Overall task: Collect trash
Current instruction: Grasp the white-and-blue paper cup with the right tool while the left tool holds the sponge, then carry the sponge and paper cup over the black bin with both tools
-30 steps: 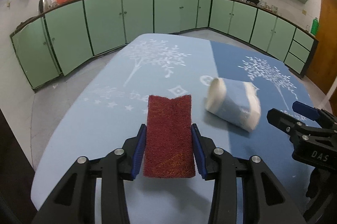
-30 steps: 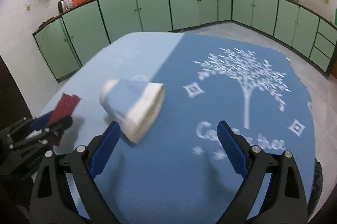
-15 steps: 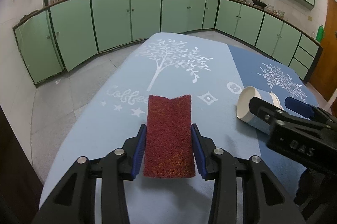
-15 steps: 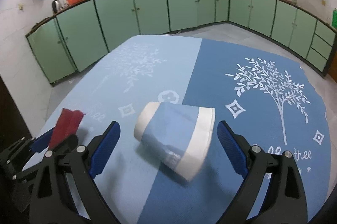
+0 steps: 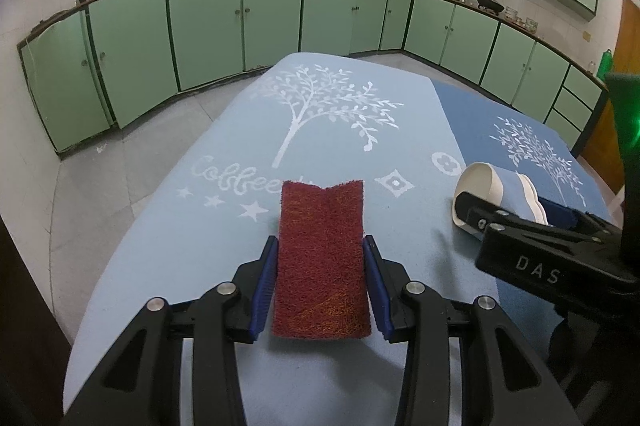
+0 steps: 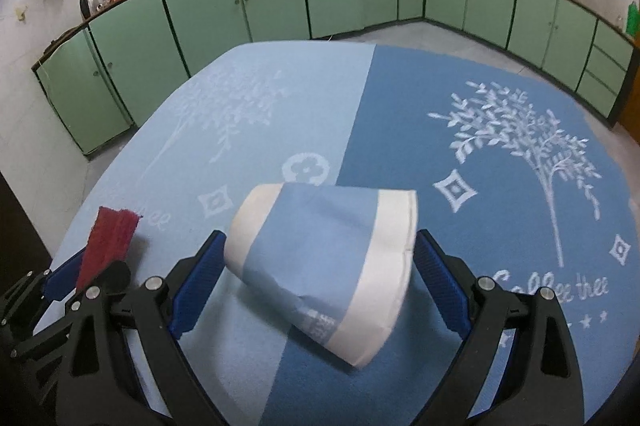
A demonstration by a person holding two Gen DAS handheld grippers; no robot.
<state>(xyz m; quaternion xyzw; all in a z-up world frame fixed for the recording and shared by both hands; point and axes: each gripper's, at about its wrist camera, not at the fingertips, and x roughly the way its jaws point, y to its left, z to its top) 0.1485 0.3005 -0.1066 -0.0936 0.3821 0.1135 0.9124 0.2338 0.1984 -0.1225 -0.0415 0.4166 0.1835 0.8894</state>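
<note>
My right gripper point(image 6: 316, 282) has its jaws wide apart, and the crushed blue and white paper cup point(image 6: 324, 266) lies right between them. The blue pads sit one on each side of the cup. I cannot tell for sure if they touch it yet; there looks to be a thin gap on the right side. The cup is on its side on the desk with the blue tree-pattern cloth point(image 6: 500, 98). Its long way runs across my jaws, from one pad to the other, a bit slanted, with the open mouth toward my left. So if I squeeze, I think the pads will push on the two ends of the cup, not on its round sides. It may squash or slip.

My left gripper point(image 5: 320, 282) has its jaws clamped on the dark red rough scrub pad point(image 5: 322, 258). The pad sticks out forward, past the tips, held above the desk.

The right gripper is the one at the cup. The left one is just beside it, to its left, and its jaws are full.
</note>
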